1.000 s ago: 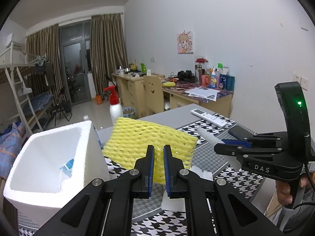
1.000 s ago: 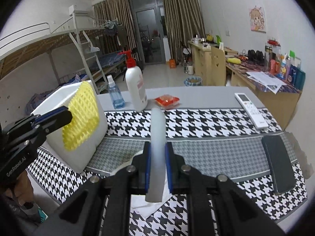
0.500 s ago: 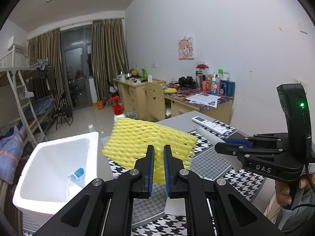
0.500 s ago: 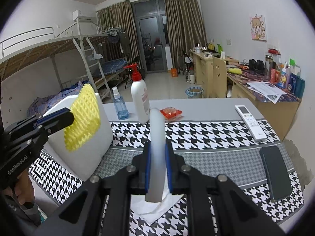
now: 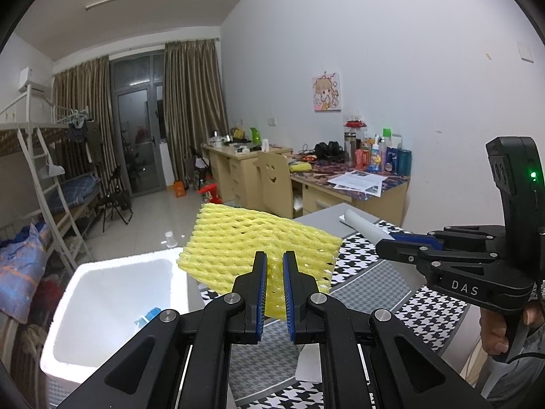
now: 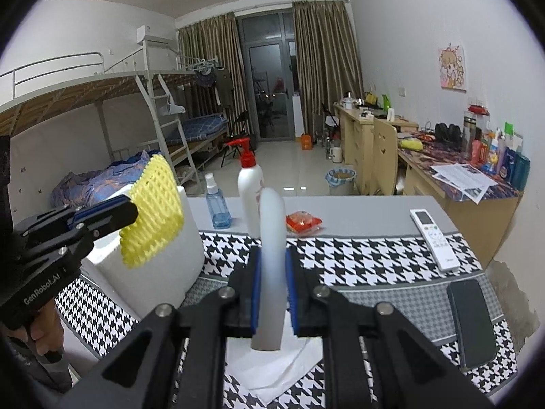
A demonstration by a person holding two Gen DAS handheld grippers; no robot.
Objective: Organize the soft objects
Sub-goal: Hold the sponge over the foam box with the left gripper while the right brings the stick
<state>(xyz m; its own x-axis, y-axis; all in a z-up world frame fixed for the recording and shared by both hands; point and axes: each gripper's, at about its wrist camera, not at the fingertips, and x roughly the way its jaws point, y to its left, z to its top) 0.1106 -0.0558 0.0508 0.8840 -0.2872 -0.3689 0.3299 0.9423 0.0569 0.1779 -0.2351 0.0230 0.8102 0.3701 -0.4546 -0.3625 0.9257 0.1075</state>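
Your left gripper [image 5: 274,266] has its jaws closed on the lower edge of a yellow foam net [image 5: 262,252]. The net stands up and spreads wide above the jaws, held in the air above the near rim of the white foam box [image 5: 102,293]. In the right wrist view the same net [image 6: 153,211] hangs in front of the box's upper edge, and the left gripper [image 6: 115,213] reaches in from the left side.

Your right gripper [image 6: 272,272] has its jaws closed on a white foam sheet [image 6: 270,255]. The sheet is pinched into a narrow upright roll that rises above the jaws; its lower end hangs below them over a white paper [image 6: 272,371] lying on the houndstooth mat [image 6: 357,259]. From the left wrist view the right gripper [image 5: 385,243] holds that sheet [image 5: 364,226] above the mat, well to the right of the box.

The box sits open at the left end of the worktop [image 6: 357,208]. A small blue and white item [image 5: 146,317] lies inside it; I cannot tell what it is.

Behind the mat stand a blue spray bottle [image 6: 216,204] and a white pump bottle [image 6: 250,184], close together. A red packet [image 6: 303,221] lies just to their right. A remote control [image 6: 432,238] and a dark phone [image 6: 471,320] lie on the right side of the worktop.
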